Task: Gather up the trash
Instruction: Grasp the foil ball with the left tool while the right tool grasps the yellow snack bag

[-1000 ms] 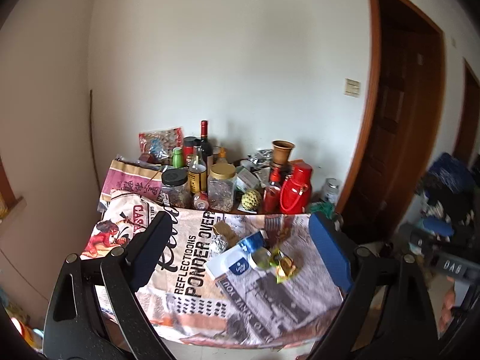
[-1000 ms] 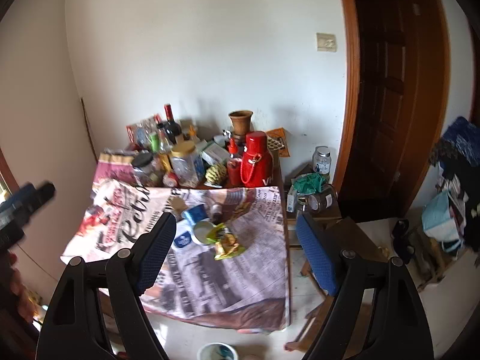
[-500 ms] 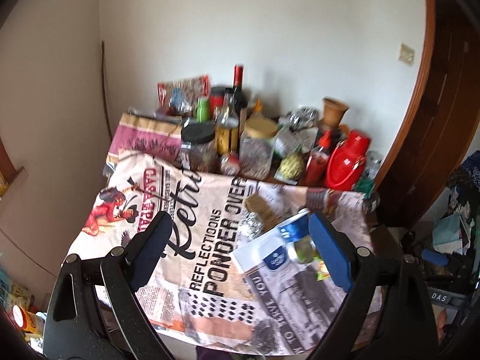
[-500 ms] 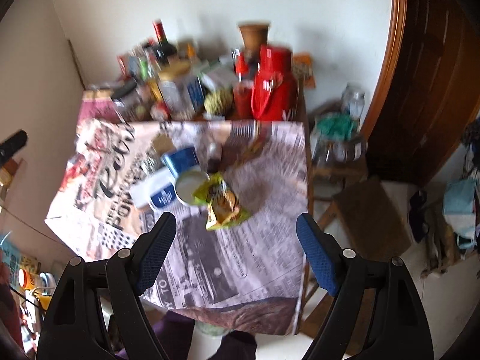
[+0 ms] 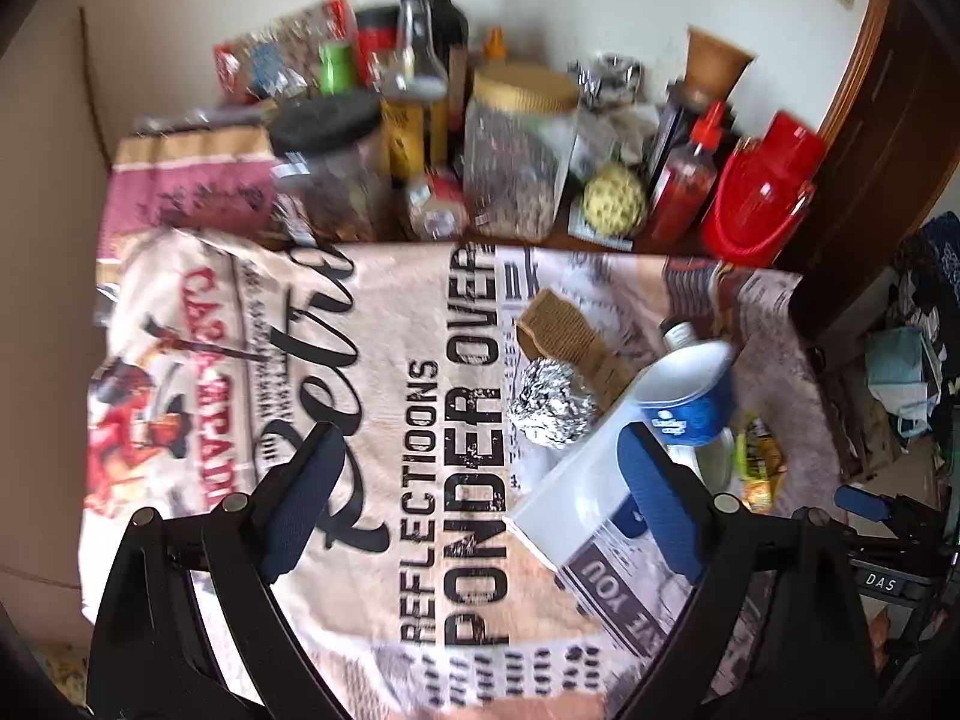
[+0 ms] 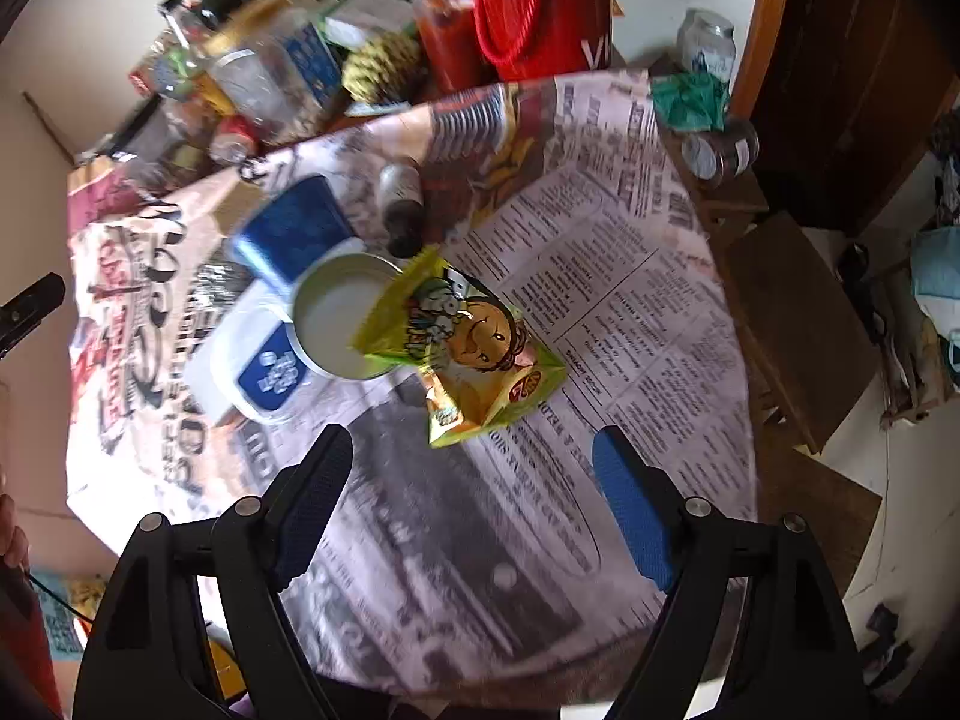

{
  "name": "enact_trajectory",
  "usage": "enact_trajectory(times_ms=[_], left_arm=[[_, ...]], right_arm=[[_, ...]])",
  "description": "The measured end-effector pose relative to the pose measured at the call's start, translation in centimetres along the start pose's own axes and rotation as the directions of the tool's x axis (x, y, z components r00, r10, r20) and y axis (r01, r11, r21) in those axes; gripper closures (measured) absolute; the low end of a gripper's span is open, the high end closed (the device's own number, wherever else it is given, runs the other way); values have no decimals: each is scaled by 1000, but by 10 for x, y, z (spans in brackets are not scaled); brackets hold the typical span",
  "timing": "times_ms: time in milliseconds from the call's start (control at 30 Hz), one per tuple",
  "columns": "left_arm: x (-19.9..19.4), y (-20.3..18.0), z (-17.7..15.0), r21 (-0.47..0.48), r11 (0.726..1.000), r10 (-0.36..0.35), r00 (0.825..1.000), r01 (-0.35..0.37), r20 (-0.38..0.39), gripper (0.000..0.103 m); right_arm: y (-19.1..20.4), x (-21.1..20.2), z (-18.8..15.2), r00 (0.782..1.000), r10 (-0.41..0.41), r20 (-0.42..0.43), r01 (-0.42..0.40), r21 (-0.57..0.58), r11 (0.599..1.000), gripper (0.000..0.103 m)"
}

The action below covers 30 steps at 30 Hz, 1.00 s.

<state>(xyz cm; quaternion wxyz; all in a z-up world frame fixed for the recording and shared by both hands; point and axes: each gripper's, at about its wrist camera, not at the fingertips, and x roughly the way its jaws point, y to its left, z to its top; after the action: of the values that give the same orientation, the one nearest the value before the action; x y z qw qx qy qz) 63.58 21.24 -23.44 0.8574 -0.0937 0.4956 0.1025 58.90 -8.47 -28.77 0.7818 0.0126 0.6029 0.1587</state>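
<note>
Looking down on a desk draped in a printed newspaper-style cloth, both grippers spread wide and holding nothing. From the left gripper: crumpled foil ball lying mid-cloth, just beside a brown cardboard scrap, with a white-and-blue tub partly behind the right-hand finger. Only a sliver of yellow snack bag visible at that view's right edge. From the right gripper: same snack bag shown whole, crumpled, just ahead of the open fingertips and overlapping a round tin lid; small dark bottle lying on its side beyond. Foil ball hardly to be made out here. Crowded along the far edge in both views: jars, bottles and a red flask.
</note>
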Motion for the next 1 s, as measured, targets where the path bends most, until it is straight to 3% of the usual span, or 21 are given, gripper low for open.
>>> enact_trajectory(times_ms=[267,433,567,667,833,900,933,1000], left_arm=[[83,-5,0,-20,997,-75,985,73,-154,11],[105,-7,3,-68,991,-127,976,116,-176,11],[118,-9,8,-99,984,-163,970,147,-178,14],[128,-10,10,-122,977,-196,959,174,-205,24],[139,-13,8,-123,977,-200,948,174,-246,44],[138,-14,9,-117,978,-194,952,170,-238,48],[137,-14,9,-116,979,-192,953,168,-236,48],[134,-15,9,-113,981,-179,957,157,-227,49]], right_arm=[[-1,41,20,999,-34,-11,33,-12,999,23],[-4,53,29,1000,-1,-20,1,-11,1000,24],[-3,60,32,999,33,-22,-34,-7,999,39],[-3,61,34,999,38,-6,-38,-9,999,49],[0,62,36,999,38,4,-38,-32,999,54],[2,62,36,999,34,8,-34,-47,998,59],[5,61,35,999,37,11,-36,-61,997,69],[7,60,34,1000,26,6,-25,-76,997,70]])
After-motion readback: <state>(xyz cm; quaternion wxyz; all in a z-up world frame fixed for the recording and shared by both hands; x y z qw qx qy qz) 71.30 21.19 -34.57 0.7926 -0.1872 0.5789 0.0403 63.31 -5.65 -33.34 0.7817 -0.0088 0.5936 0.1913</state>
